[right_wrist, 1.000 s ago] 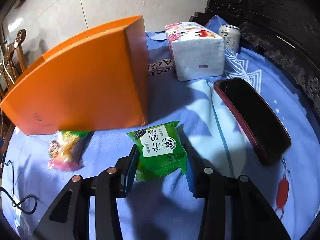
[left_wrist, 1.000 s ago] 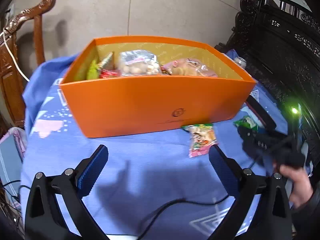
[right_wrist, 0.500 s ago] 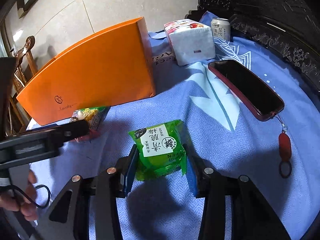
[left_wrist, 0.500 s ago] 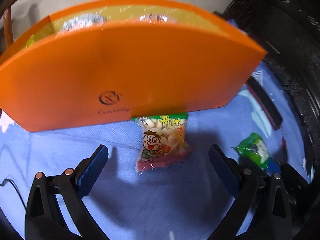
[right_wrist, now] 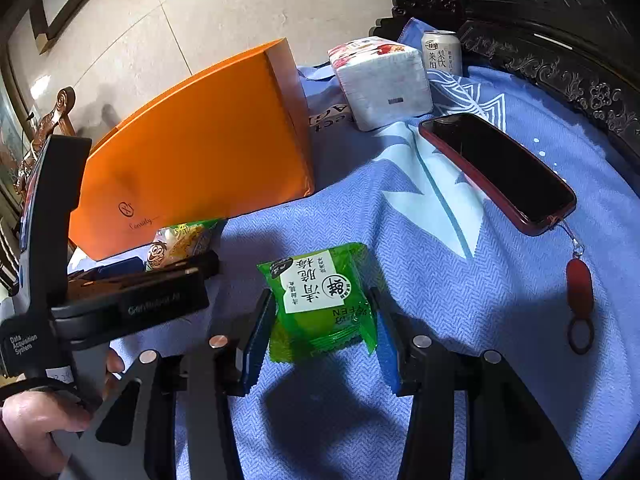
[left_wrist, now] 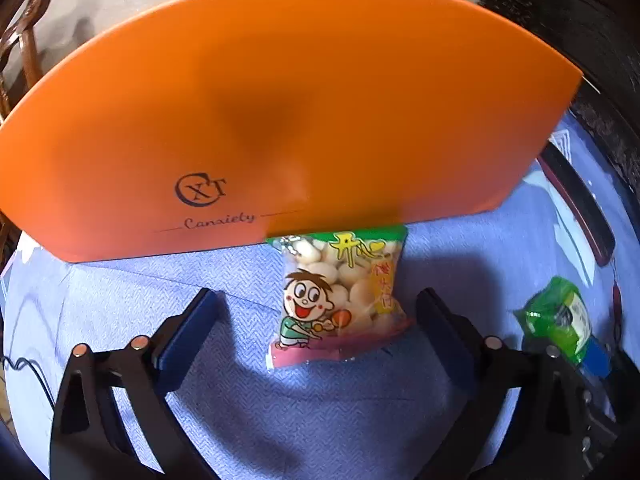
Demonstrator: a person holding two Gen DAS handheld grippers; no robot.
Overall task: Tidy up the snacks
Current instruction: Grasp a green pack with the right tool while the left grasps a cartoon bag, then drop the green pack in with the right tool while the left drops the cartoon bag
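An orange box (left_wrist: 280, 112) stands on the blue cloth; it also shows in the right wrist view (right_wrist: 200, 148). A cartoon-boy snack bag (left_wrist: 340, 292) lies against its front wall, between the fingers of my open left gripper (left_wrist: 316, 320), not touched. It shows in the right wrist view (right_wrist: 180, 240) too. A green snack packet (right_wrist: 320, 304) lies between the fingers of my right gripper (right_wrist: 320, 320), which stand close at its sides; I cannot tell if they pinch it. The packet shows at the right of the left wrist view (left_wrist: 560, 320).
A phone in a red case (right_wrist: 496, 168) with a red charm (right_wrist: 580, 288) lies right of the box. A white tissue pack (right_wrist: 384, 80) and a drink can (right_wrist: 440, 52) stand behind. Dark carved furniture (right_wrist: 560, 40) borders the far right. A wooden chair (left_wrist: 24, 40) stands left.
My left gripper has dropped low and moved right, close to the box front, so the cartoon snack bag now lies between its fingers. The right gripper stays around the green packet.
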